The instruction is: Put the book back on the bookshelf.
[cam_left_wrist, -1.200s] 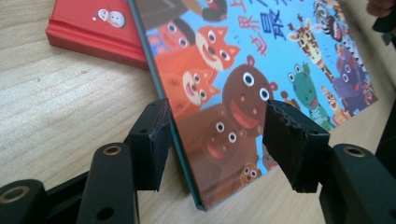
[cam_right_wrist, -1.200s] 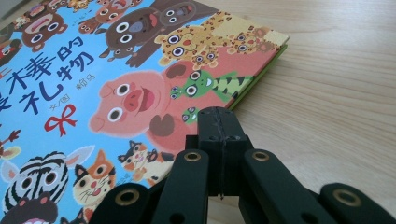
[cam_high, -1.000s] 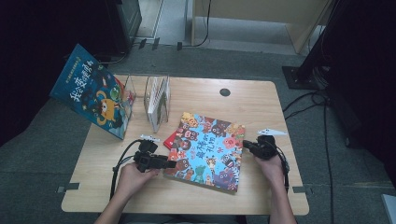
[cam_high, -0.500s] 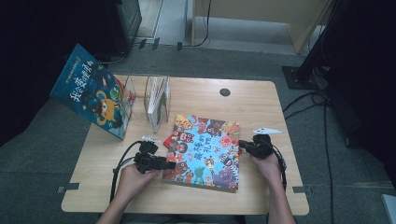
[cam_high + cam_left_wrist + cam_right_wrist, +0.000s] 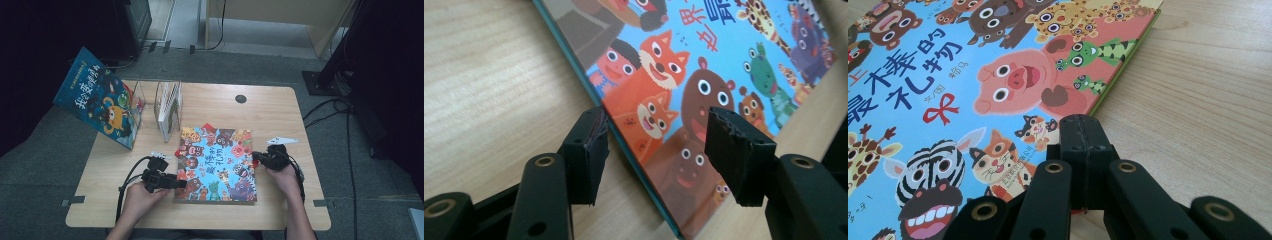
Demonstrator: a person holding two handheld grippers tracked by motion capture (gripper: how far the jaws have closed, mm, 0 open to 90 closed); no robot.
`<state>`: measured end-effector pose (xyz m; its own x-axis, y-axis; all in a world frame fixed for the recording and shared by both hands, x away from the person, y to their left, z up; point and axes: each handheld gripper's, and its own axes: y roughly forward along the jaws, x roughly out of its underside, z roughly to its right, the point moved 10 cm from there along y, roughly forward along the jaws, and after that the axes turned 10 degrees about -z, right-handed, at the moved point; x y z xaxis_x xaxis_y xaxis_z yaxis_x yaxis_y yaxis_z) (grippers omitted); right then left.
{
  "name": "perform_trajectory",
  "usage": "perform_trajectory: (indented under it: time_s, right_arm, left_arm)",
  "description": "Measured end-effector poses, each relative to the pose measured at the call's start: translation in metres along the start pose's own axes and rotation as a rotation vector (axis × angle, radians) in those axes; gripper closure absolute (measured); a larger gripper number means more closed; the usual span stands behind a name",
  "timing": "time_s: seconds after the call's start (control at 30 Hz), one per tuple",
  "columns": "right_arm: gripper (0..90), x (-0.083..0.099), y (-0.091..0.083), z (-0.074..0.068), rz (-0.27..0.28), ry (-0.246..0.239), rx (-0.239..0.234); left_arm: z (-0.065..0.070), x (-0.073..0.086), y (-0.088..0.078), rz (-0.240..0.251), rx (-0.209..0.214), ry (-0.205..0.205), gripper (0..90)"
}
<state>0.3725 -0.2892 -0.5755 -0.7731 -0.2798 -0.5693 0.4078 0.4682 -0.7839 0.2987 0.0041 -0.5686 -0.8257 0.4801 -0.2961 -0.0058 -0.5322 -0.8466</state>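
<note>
Pale wood covers the table (image 5: 280, 115), and a picture book (image 5: 216, 165) crowded with cartoon animals lies flat on it, a little below the middle of the high view. At the book's left edge, lower left of centre, the left gripper (image 5: 176, 183) sits in the person's left hand (image 5: 137, 199); in the left gripper view its jaws stand apart, one over the bare wood and one over the cover, with the book's teal edge (image 5: 634, 160) running between them and neither pad pressing on it. At the book's right edge, right of centre, the right gripper (image 5: 256, 159) is held by the right hand (image 5: 284, 176). In the right gripper view its jaws are clenched together with nothing between them, the tip lying at the cover's edge (image 5: 1083, 125). Toward the upper left of the high view a clear rack (image 5: 167, 102) holds a few thin books, and a blue book (image 5: 97, 97) leans beside it.
</note>
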Motion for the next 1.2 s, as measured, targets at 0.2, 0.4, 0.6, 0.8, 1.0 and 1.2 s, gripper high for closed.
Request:
perform_trajectory:
  time_s: [0.2,0.4,0.6,0.8,1.0,1.2]
  right_arm:
    - [90.0,0.0,0.0,0.0,0.0,0.005,-0.005]
    - [90.0,0.003,-0.001,-0.003,-0.004,-0.004,0.012]
    - [90.0,0.009,-0.004,-0.007,0.001,-0.012,0.02]
    - [90.0,0.017,-0.008,-0.012,0.0,-0.019,0.026]
    - [90.0,0.023,-0.011,-0.017,0.003,-0.024,0.032]
    - [90.0,0.025,-0.012,-0.019,0.009,-0.019,0.039]
  left_arm:
    - [-0.008,-0.004,-0.003,0.008,-0.016,-0.012,41.5]
    - [-0.016,-0.016,-0.002,0.029,0.003,-0.033,40.3]
    - [-0.021,-0.027,0.002,0.029,-0.005,-0.038,40.1]
    - [-0.025,-0.035,0.005,0.052,-0.003,-0.056,41.6]
    - [-0.027,-0.039,0.006,0.082,-0.006,-0.084,46.0]
    - [-0.028,-0.039,0.006,0.091,0.002,-0.08,46.9]
